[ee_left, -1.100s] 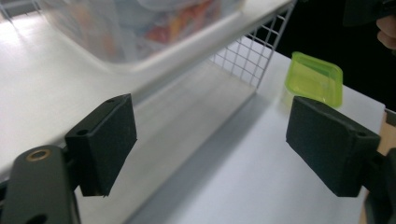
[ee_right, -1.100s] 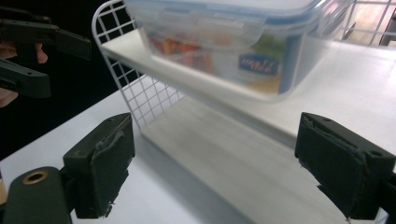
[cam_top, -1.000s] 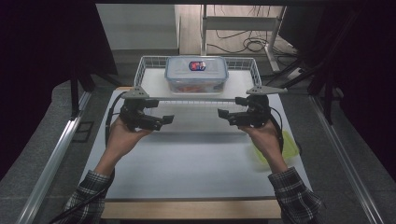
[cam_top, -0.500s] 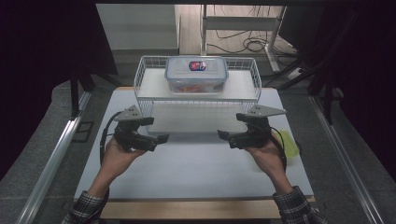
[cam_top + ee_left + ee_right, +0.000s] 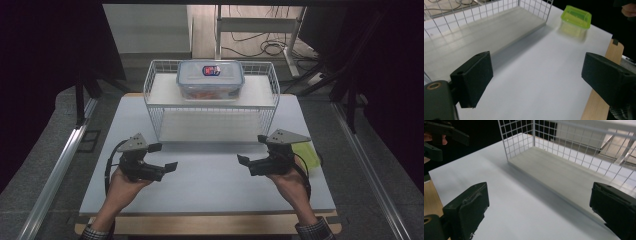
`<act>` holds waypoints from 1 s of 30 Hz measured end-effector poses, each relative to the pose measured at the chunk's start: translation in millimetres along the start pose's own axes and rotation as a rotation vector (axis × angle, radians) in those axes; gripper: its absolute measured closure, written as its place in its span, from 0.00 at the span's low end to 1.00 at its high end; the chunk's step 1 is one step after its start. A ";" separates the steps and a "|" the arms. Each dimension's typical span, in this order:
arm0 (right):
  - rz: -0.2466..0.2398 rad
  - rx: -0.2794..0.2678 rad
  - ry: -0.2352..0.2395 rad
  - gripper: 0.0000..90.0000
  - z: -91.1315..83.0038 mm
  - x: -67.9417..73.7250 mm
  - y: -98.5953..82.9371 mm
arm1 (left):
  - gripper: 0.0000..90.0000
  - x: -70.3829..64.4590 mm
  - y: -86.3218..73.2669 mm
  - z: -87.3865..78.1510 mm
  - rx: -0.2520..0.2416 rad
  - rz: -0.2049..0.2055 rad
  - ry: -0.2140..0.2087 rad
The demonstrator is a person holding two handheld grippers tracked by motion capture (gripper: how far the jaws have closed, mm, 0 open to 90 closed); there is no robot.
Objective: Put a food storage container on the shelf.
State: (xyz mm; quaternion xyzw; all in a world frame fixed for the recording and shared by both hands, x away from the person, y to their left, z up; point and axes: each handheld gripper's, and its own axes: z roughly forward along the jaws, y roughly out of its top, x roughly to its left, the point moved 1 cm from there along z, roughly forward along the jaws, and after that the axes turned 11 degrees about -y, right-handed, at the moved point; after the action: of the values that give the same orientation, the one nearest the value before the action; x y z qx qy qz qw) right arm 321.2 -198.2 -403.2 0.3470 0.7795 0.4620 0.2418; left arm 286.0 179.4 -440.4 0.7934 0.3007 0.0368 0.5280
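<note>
Both grippers hover over the white table (image 5: 210,185), in front of the wire rack (image 5: 210,107), well apart from each other. Left gripper (image 5: 162,157): jaws spread wide, nothing between them, pointing inward toward the middle. Right gripper (image 5: 248,150): jaws also wide apart and empty, mirrored toward the left one. Clear lidded food box (image 5: 210,79) sits on the rack's top shelf, centred, untouched; lower shelf of the rack is bare. Green lid (image 5: 576,16) lies flat on the table near the right edge, just behind the right hand (image 5: 290,182).
</note>
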 end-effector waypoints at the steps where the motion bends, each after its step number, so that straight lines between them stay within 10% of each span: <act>1: 0.003 0.005 -0.001 0.02 0.2 0.6 -3.0 | 0.10 -0.6 -2.4 1.4 0.006 0.002 0.005; 30: -0.015 0.084 0.002 0.01 11.9 28.8 -72.1 | 0.06 -25.7 -72.3 26.7 0.053 0.015 -0.003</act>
State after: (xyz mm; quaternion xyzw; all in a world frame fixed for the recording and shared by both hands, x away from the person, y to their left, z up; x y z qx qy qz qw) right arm 288.1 -193.5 -474.3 0.3504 0.8010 0.4276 0.2296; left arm 243.3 163.2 -507.7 0.8095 0.2946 0.0315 0.5069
